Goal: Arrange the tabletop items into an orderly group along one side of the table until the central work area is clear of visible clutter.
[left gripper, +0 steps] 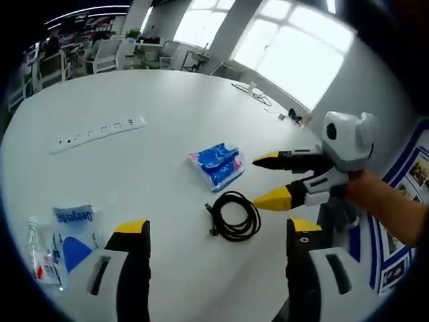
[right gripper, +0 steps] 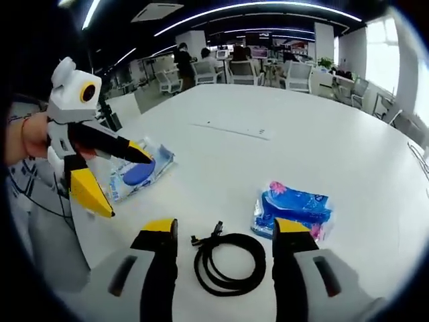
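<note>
A coiled black cable [left gripper: 233, 215] [right gripper: 228, 261] lies on the white table [left gripper: 167, 100], just beyond my open right gripper [right gripper: 224, 228]. That gripper comes in from the right of the left gripper view [left gripper: 258, 180], jaws apart and empty, next to a blue tissue pack [left gripper: 218, 164] [right gripper: 295, 208]. My left gripper [left gripper: 218, 228] [right gripper: 127, 186] is open too, held above the table near a blue-and-white wipes packet [left gripper: 74, 231] [right gripper: 137, 173]. A white power strip [left gripper: 99, 133] [right gripper: 231, 129] lies farther out.
A small clear bottle [left gripper: 37, 251] lies beside the wipes packet near the table edge. Thin cables [left gripper: 258, 94] rest at the table's far side by the windows. Office chairs [right gripper: 248, 70] and desks stand beyond the table.
</note>
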